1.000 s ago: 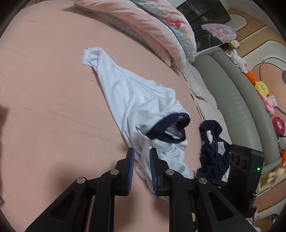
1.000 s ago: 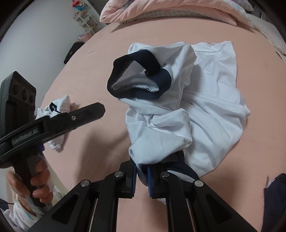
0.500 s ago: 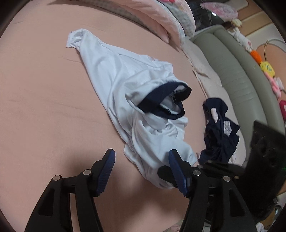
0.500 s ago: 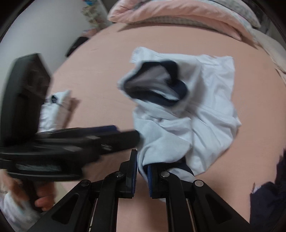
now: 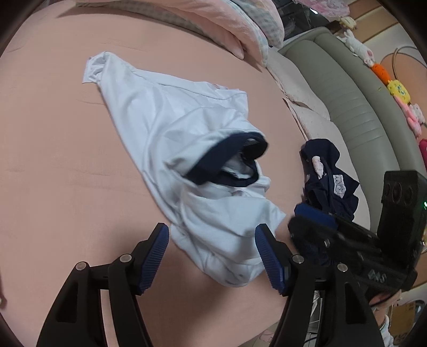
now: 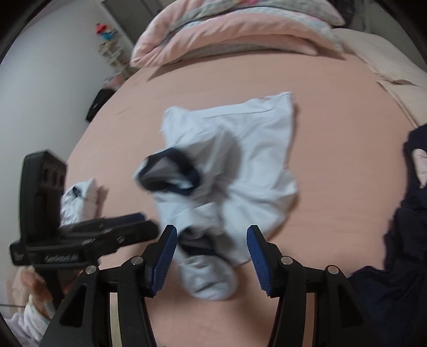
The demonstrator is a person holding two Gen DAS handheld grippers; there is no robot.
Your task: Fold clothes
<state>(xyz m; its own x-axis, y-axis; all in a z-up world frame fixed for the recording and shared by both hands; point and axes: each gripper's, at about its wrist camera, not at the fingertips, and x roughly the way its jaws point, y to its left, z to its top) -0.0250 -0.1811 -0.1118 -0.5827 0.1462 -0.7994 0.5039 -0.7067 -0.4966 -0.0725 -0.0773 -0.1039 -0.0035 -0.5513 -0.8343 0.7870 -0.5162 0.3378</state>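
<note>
A crumpled white T-shirt with dark navy trim (image 5: 186,149) lay on the pink bed sheet (image 5: 53,160), near the middle of the bed. One navy-edged opening of it stood up in a loop on top of the bunched cloth, and the far part of the shirt was spread flatter toward the pink quilted bedding (image 5: 218,24) at the head of the bed.

The left gripper (image 5: 213,253) had its two blue-padded fingers wide apart. The near end of the shirt lay between and just under them, but the pads did not press on the cloth, so it held nothing. The right gripper (image 6: 212,256) was also wide open. In the right wrist view, which was somewhat blurred, a rounded white fold of the shirt lay between its fingers, and no pad closed on it.

A dark navy garment with small pale printed patches (image 5: 328,181) lay crumpled just beside the shirt, on the side of the grey-green padded sofa (image 5: 347,101). A small white piece of clothing (image 6: 77,202) lay apart on the sheet on the other side, behind the left gripper as the right wrist view showed it.
</note>
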